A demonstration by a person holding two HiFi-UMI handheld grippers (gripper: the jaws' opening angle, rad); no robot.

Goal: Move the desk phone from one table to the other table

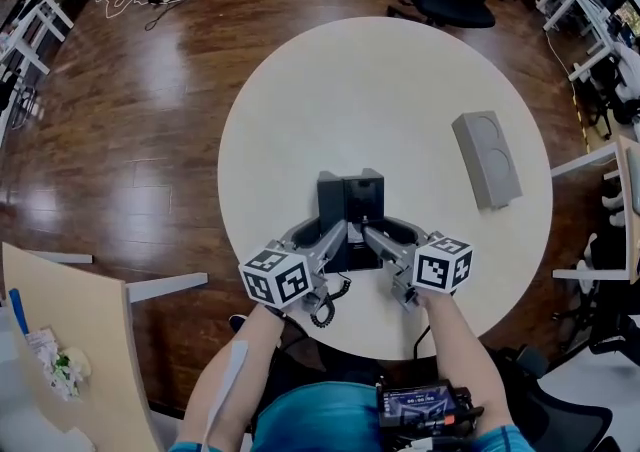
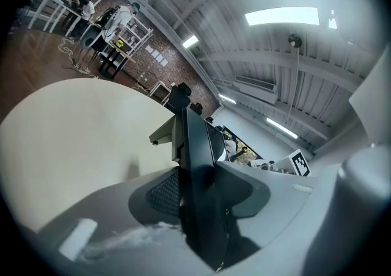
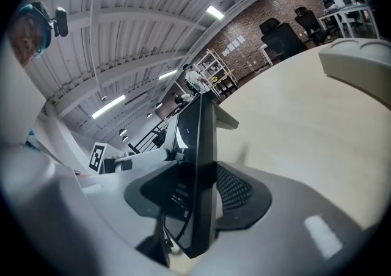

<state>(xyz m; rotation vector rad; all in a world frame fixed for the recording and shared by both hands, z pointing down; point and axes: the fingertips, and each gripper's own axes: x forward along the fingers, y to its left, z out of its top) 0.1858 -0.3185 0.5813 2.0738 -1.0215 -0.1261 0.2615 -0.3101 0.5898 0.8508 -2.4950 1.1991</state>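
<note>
On the round desk (image 1: 400, 70): the desk phone (image 1: 350, 202) sits at the near middle, right in front of us, with its raised end toward the far side.
Left tongs (image 1: 338, 238): clamped on the phone's left edge. In the left gripper view the dark body fills the whole gap between the two pads, which press on it from either side.
Right tongs (image 1: 372, 238): clamped the same way on the phone's right edge, with no gap showing in the right gripper view.
Why two grips: the phone is broad and angled, so we judge that opposed holds on both sides keep it level and stop it from twisting.
Contact with the desk: we cannot tell whether the base rests on the top or hangs just clear of it.
Coiled cord (image 1: 325, 308): it trails from the phone's near side to the near rim of the desk, between our arms. We reckon it could snag on the rim when we carry the phone.
Grey box (image 1: 486, 158): it lies flat to the right, well apart from the phone and out of our path.
Other desk (image 1: 75, 340): a tan top at the near left, well apart, with bare floor between. It may be the second table in the task.
Stage: we judge that the carry itself is not yet done from here.
</note>
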